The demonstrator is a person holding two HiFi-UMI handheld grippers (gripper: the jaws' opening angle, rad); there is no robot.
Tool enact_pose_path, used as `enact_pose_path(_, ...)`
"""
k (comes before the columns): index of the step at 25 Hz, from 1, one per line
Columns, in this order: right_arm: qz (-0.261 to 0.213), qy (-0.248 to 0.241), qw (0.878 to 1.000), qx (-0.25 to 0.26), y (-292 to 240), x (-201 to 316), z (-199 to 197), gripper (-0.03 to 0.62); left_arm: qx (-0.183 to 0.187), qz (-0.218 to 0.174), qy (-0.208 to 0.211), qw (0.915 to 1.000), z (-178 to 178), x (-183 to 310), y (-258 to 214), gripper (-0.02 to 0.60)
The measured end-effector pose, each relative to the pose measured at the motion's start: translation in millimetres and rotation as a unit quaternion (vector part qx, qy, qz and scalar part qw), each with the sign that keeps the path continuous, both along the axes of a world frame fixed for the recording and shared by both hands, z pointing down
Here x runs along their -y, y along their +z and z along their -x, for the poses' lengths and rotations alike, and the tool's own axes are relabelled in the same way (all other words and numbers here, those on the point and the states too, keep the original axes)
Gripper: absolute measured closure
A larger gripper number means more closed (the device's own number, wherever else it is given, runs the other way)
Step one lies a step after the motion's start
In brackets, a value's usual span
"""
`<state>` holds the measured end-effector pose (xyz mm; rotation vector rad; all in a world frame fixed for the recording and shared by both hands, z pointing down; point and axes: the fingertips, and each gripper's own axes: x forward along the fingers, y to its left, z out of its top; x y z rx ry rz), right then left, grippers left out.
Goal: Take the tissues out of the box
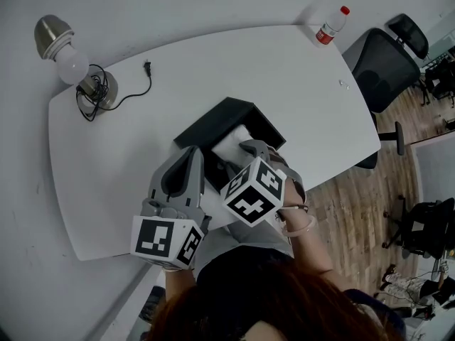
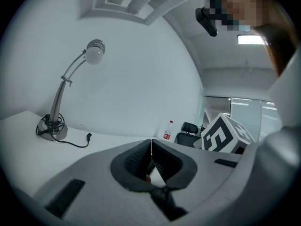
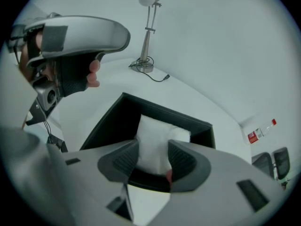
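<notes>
While the right tongs (image 3: 153, 145) pinch the tissues (image 3: 160, 128) in the box (image 3: 113, 121) at the desk's (image 1: 128, 162) near edge, the left tongs (image 2: 151, 147), closed empty, brace nothing; the box could lift too.

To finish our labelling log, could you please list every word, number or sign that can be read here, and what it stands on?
No text can be read.
bottle: red label, print too small to read.
left marker cube, right marker cube: black-and-white square patterns, no letters.
black box: no print visible.
</notes>
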<state>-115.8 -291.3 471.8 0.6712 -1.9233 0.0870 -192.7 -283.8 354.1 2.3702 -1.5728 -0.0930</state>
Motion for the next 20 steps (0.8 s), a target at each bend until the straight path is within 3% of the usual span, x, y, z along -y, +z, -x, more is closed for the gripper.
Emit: enact_pose_path(20,-0.1,0.031,0.99,0.093,-55.0,-14.3,-4.8,0.388,0.022,-0.035,0.01,0.9991,-1.7,-50.8,-22.5,0.56)
